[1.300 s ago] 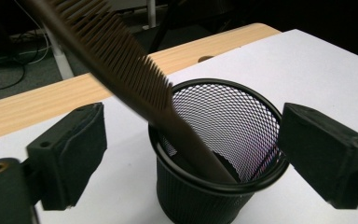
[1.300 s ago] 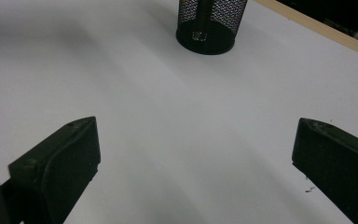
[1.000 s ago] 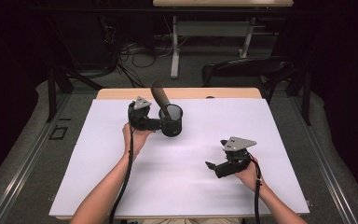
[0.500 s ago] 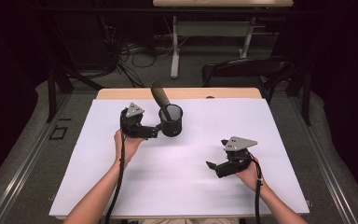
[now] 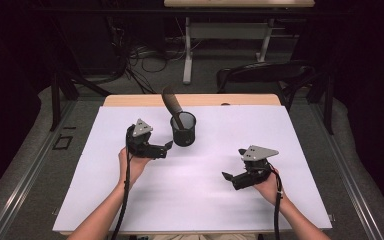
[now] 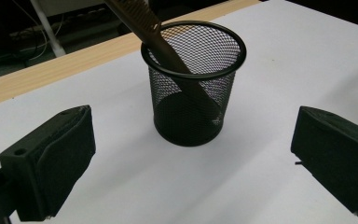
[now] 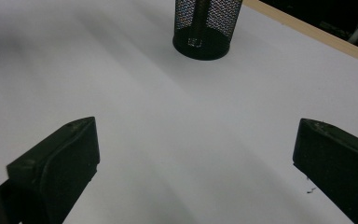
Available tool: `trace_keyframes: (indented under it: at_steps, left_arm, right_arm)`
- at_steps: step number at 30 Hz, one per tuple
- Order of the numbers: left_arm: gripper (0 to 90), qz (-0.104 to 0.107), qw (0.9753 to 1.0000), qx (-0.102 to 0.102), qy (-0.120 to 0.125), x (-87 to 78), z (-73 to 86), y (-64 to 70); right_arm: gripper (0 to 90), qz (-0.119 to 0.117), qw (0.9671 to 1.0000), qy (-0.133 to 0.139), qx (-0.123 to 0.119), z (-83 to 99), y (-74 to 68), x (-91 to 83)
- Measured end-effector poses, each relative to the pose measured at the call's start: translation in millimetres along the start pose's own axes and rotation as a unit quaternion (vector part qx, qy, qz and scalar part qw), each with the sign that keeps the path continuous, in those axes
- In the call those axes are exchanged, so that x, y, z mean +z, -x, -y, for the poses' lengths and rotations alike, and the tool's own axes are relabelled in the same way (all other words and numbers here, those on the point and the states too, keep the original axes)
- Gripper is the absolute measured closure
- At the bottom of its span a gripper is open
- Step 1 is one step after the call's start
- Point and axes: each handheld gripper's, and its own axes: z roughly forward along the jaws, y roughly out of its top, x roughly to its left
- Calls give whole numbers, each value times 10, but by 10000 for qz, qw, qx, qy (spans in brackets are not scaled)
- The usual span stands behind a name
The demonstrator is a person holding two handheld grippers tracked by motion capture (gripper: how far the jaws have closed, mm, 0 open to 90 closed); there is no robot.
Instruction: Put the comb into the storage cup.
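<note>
High view: the left gripper [image 5: 168, 146] hangs just beside the mesh cup [image 5: 183, 130], jaws spread and empty, their tips aimed at the cup's near wall. A brown comb [image 5: 172, 105] stands in the cup, its long axis tilted up and away from that gripper toward the table's far edge. The right gripper [image 5: 228, 177] is well apart from the cup, also released, so the left hand is clearly the nearer one.

Left gripper view: the cup [image 6: 193, 81] sits dead ahead between the two spread jaws, not touching either. The comb [image 6: 168, 42] leans from the cup's floor up over the rim to the upper left.

Right gripper view: the jaws gape over bare white table [image 7: 177, 140]; the cup [image 7: 207, 25] stands far ahead, slightly left of centre.
</note>
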Motion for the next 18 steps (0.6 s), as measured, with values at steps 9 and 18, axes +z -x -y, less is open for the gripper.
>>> trace_keyframes:
  at_steps: [9,18]
  left_arm:
    - [0,25,9999,84,-62,-98,125,76]
    - [0,41,9998,160,-85,-212,242,127]
  right_arm:
    - [0,58,10000,49,35,-6,9,-23]
    - [0,27,10000,27,23,-2,8,-21]
